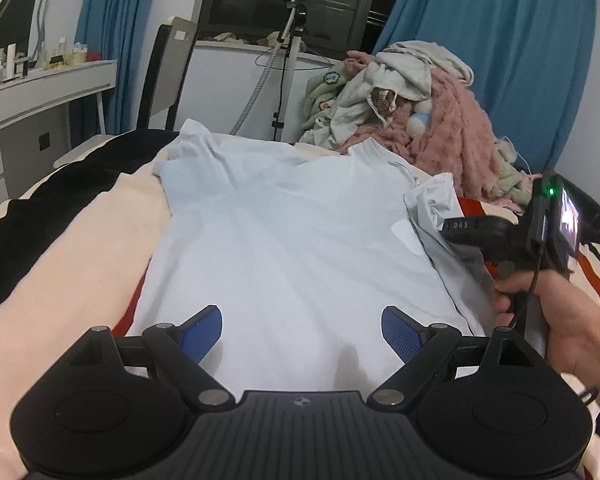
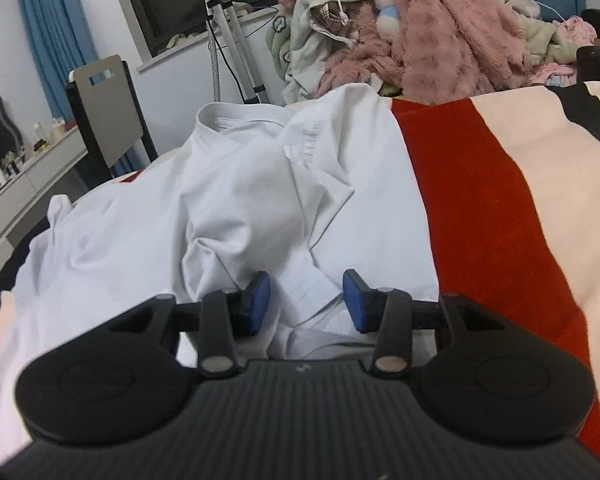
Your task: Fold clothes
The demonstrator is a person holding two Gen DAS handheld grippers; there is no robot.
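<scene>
Nearest, the left tool (image 1: 302, 330) hangs just above the hem end of a pale blue T-shirt (image 1: 292, 240), its blue pads (image 1: 204, 332) spread wide with nothing between them; by my judgement it waits there to pin or lift the lower edge once the side fold is made. The shirt lies flat, collar away, on a striped blanket (image 1: 72, 248) covering the bed.

Along the shirt's right edge, the right tool (image 2: 305, 300) sits low on a bunched sleeve (image 2: 260, 216), its pads (image 2: 260, 292) parted with a ridge of cloth rising between them. They are not closed on the fabric. From the left wrist view the person's right hand (image 1: 556, 312) grips that tool's handle beside the shirt, suggesting the sleeve is about to be gathered and turned inward.

Beyond the collar, a heap of unsorted laundry (image 1: 412, 96), pink fleece uppermost, awaits. Behind stand a chair (image 1: 168, 76), a tripod (image 1: 288, 52) and blue curtains (image 1: 500, 52).
</scene>
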